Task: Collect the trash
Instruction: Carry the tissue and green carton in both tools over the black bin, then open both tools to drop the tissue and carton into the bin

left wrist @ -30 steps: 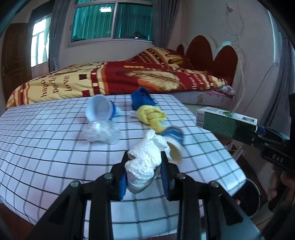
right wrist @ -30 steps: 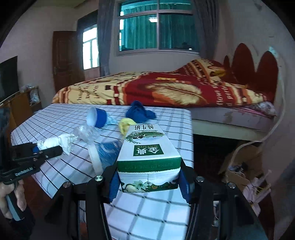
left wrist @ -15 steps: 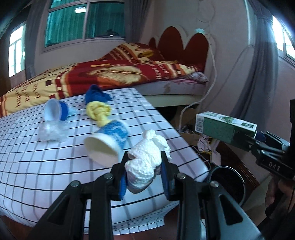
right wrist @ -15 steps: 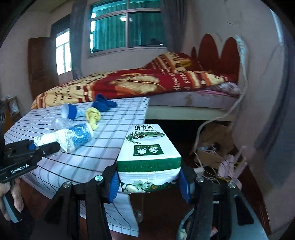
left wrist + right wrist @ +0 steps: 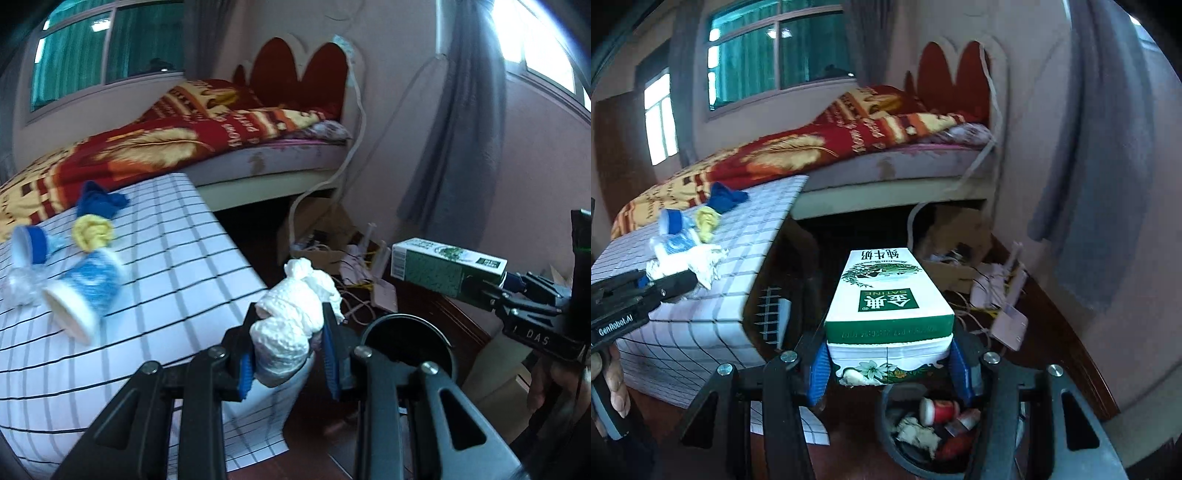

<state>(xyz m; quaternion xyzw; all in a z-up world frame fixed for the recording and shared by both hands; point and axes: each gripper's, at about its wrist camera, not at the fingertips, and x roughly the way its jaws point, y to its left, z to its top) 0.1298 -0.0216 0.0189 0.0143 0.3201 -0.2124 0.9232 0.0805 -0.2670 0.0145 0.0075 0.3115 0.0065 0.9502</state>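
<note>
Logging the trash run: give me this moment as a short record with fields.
left gripper: shut on crumpled white tissue
right gripper: shut on green-and-white milk carton
bin: dark, round, on the floor below the right gripper, already holding a small red-and-white cup and crumpled scraps
table: checked cloth, beside the bin
left on table: blue paper cup on its side, yellow wad, blue cloth, clear plastic
step pending: both items not yet dropped
</note>
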